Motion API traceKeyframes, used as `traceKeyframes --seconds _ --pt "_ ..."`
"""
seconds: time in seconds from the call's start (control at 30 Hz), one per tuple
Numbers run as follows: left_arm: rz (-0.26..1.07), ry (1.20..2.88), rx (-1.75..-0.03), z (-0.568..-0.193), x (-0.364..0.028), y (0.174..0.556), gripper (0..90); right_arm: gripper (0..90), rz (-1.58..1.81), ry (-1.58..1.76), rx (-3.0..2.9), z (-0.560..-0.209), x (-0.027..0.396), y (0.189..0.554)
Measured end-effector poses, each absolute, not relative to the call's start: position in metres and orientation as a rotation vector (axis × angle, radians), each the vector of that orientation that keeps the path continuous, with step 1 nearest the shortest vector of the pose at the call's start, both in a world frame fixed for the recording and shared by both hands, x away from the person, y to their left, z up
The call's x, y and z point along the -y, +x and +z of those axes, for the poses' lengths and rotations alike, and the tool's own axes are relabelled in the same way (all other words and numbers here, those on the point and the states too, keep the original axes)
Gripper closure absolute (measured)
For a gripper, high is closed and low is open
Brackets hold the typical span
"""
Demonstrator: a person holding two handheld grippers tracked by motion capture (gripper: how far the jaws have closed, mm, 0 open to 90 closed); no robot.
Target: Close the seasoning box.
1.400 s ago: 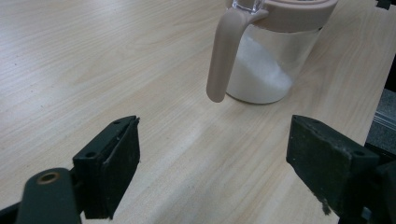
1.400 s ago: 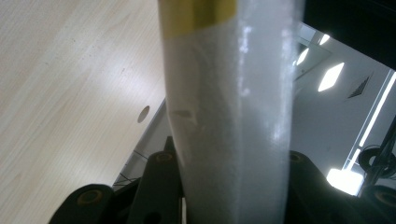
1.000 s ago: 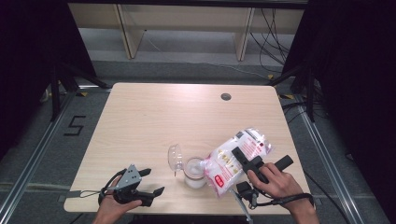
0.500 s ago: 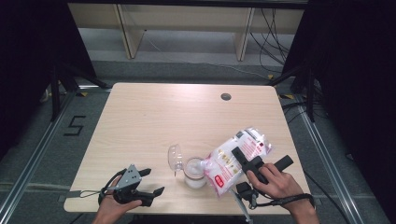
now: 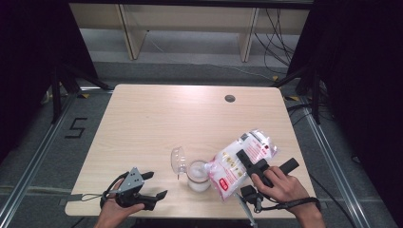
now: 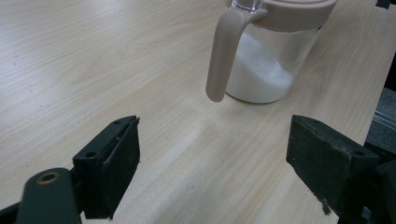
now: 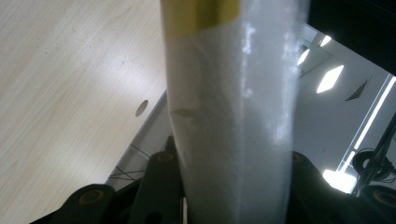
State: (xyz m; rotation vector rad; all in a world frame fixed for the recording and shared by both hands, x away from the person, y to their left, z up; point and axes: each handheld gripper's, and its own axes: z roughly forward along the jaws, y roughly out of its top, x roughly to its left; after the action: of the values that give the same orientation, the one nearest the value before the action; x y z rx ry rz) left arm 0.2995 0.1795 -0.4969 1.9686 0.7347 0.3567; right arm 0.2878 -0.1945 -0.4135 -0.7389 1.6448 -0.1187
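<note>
Our right tongs (image 5: pixel 254 164) are clamped on a bag (image 5: pixel 240 161) of white grains, the jaws closed onto its sides. In the right gripper view the bag (image 7: pixel 233 107) rises between the jaws, with a yellow band near its top. We hold it tilted, its low corner over the mouth of a jar (image 5: pixel 198 175). The right hand (image 5: pixel 280 185) sits just inside the near edge of the worktop (image 5: pixel 157 118), close to the near right corner, and a cable trails from it off that edge.

Our left tongs (image 5: pixel 152 185) are wide open with nothing between the jaws, resting low by the near left corner in the left hand (image 5: pixel 116 209). In the left gripper view they point across bare wood at the jar (image 6: pixel 268 60), which stands apart from them. It is partly filled with white grains, and its beige handle (image 6: pixel 222 56) hangs toward us.

The jar stands near the front edge, a little right of the middle, between our two hands. Its clear lid (image 5: pixel 178 160) is flipped up on the left side.

Beyond the jar and bag the worktop is open wood all the way to the far edge, broken by a small dark round hole (image 5: pixel 230 98) near the far right corner. The left half is likewise free. The right edge lies near the upper end of the bag, and past it the floor is dark.
</note>
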Motion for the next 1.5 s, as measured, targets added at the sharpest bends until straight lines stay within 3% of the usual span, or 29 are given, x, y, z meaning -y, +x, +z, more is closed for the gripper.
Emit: traceKeyframes --seconds 1.5 --pt "0.355 1.966 -0.758 -0.4972 -0.1788 0.2983 17.1 73.3 -0.150 -0.766 -1.633 -0.4139 0.1915 0.2865"
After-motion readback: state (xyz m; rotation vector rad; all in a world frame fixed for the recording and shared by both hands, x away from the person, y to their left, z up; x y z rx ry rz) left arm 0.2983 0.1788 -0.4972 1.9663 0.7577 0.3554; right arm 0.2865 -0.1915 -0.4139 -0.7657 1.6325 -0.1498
